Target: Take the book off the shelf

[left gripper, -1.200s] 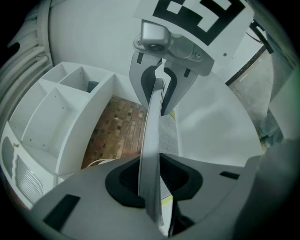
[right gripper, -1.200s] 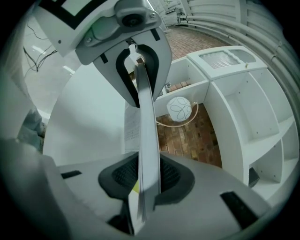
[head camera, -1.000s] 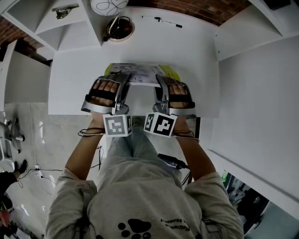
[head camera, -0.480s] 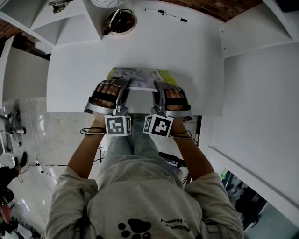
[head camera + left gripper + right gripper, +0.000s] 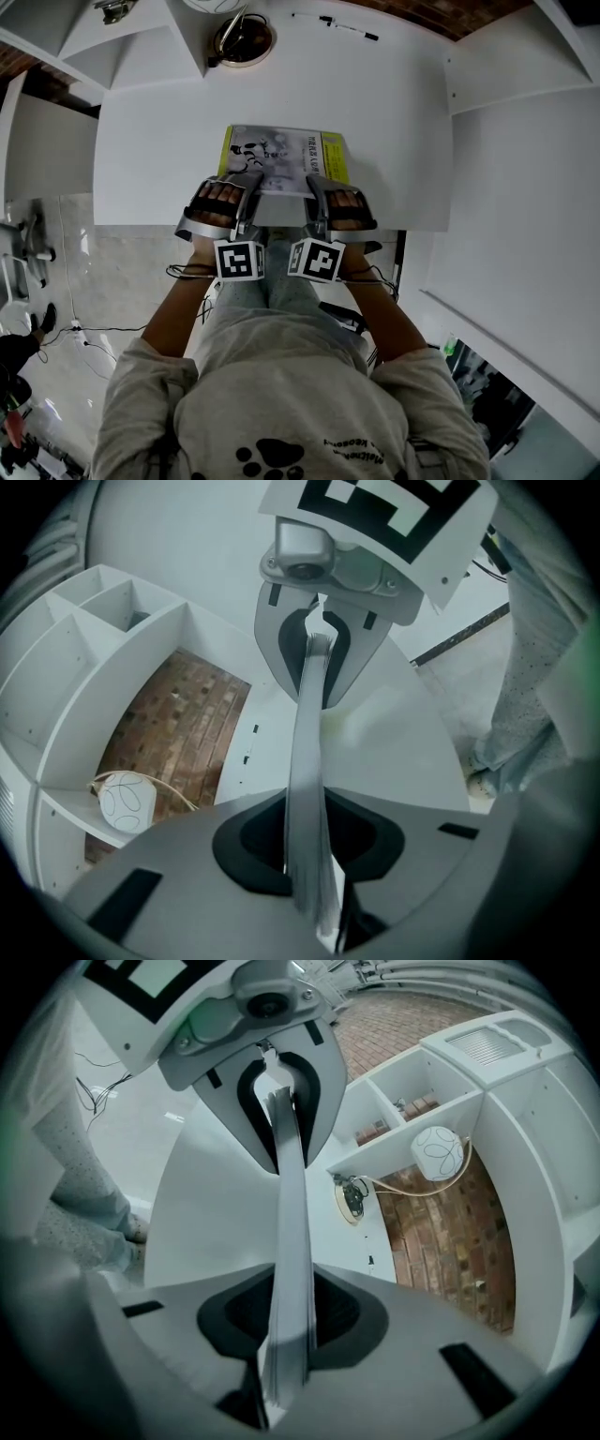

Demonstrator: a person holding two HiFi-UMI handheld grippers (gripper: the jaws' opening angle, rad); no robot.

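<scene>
Head view: the book (image 5: 286, 159) sits flat over the white counter (image 5: 150, 141), close to its near edge. The left hand-held gripper (image 5: 246, 187) and the right hand-held gripper (image 5: 314, 187) are at the book's near corners.

Left gripper view: the jaws are closing on the book's thin edge, with the pads against it.

Right gripper view: the jaws stand narrow, clamped on the same book. A white shelf (image 5: 422, 1101) stands far right.

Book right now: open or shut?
Shut. The book shows its cover face up; pages sit pressed together in both gripper views.
</scene>
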